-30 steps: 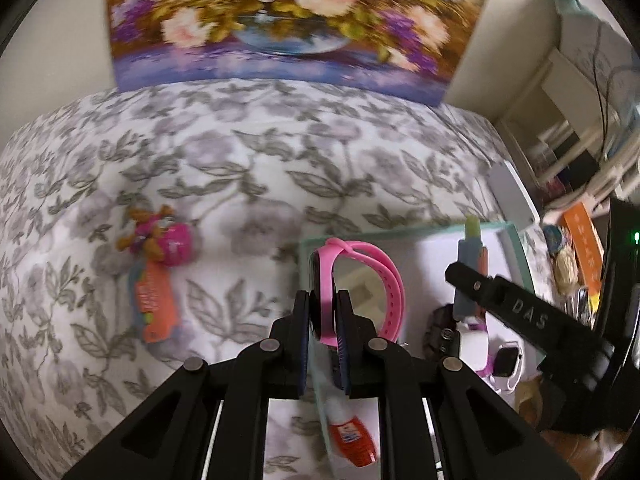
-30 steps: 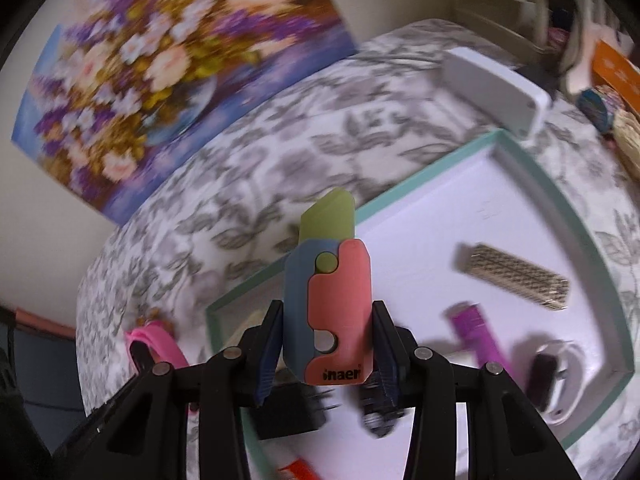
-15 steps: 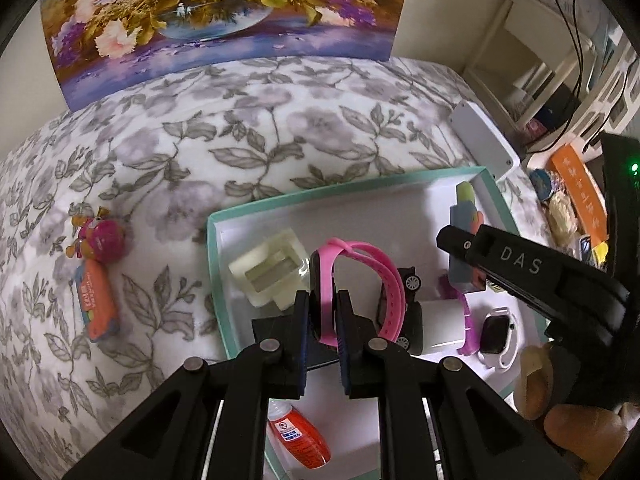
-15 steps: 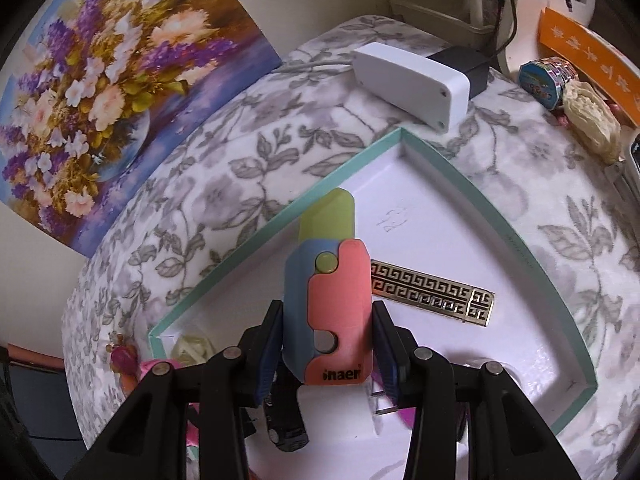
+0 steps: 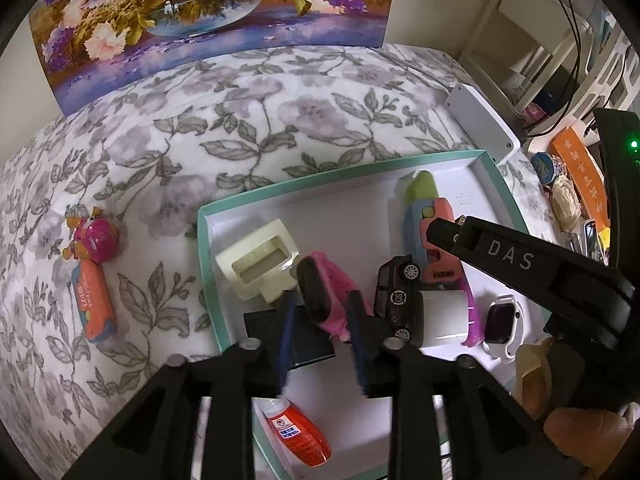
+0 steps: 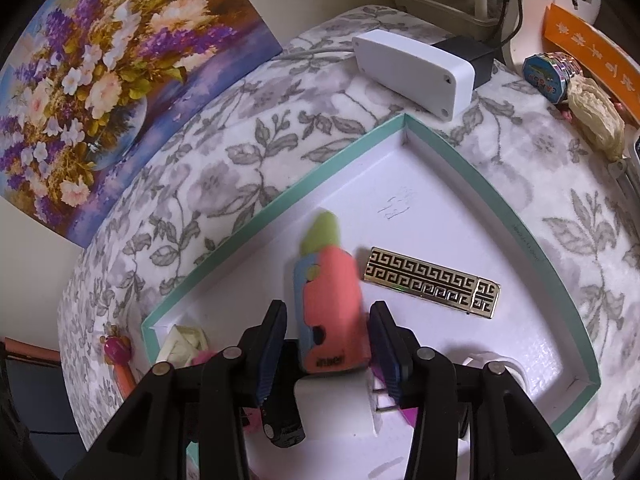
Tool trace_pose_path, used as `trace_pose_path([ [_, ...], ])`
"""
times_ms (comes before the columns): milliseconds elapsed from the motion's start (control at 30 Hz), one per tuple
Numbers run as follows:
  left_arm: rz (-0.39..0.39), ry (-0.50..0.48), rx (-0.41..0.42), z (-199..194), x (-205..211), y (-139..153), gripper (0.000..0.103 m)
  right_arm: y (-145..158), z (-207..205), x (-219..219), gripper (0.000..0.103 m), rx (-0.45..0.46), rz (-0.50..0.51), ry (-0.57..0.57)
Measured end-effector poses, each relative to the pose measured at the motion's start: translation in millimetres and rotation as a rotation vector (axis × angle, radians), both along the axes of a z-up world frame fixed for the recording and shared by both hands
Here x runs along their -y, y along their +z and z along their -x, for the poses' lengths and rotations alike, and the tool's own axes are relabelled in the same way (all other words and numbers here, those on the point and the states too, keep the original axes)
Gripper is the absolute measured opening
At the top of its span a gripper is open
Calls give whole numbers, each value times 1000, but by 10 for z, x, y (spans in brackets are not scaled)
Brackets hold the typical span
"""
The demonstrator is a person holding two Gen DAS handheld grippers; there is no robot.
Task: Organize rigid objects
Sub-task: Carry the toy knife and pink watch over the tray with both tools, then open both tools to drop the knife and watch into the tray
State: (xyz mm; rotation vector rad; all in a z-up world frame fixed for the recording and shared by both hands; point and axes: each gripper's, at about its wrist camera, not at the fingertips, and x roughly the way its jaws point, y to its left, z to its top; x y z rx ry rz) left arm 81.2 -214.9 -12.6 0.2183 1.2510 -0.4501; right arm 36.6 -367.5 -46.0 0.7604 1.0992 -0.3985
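While both sets of fingers stand apart over the teal-rimmed tray (image 5: pixel 206 264), nothing is clamped in either. The left gripper (image 5: pixel 320 344) straddles the pink watch (image 5: pixel 324 292), which lies in the tray just beside a cream block (image 5: pixel 258 262) and a black toy car (image 5: pixel 396 300). The right gripper (image 6: pixel 326 350) hangs open around the coral, blue and green toy (image 6: pixel 330 304), blurred, its base over a white charger (image 6: pixel 332 408). Just to its right a gold-patterned bar (image 6: pixel 432 282) lies flat on the tray floor. Nearer the left gripper sits an orange bottle (image 5: pixel 300 436). Beyond the tray, on the floral cloth (image 5: pixel 240 128), lie a pink ball toy (image 5: pixel 98 238) and a white box (image 6: pixel 412 72); a flower painting (image 5: pixel 208 12) stands behind.
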Motion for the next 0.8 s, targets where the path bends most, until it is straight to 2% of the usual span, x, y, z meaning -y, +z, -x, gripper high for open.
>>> trace_pose_path([
  [133,6,13,8,-23,-42,48,38,19,-9,-10,47,2,6,6],
  [200,7,30,10,-46,-86,68,48,32,-14,-14,47,4,11,7],
  [367,15,97,1,-129,-244,71,58,38,-32,-60,51,-1,21,25],
  [467,-7,184,-5,-215,-423,45,74,31,-46,-89,55,-6,29,36],
  [567,-31,279,6,-303,-638,29,74,37,-63,-111,60,-14,52,41],
  [733,-5,412,-20,-409,-989,-1,74,49,-89,-150,68,-18,71,55],
  [767,-8,437,-18,-418,-1050,-1,75,51,-94,-161,69,-19,73,57],
  [800,-17,465,-15,-436,-1125,-1,81,56,-97,-176,72,-21,78,57],
])
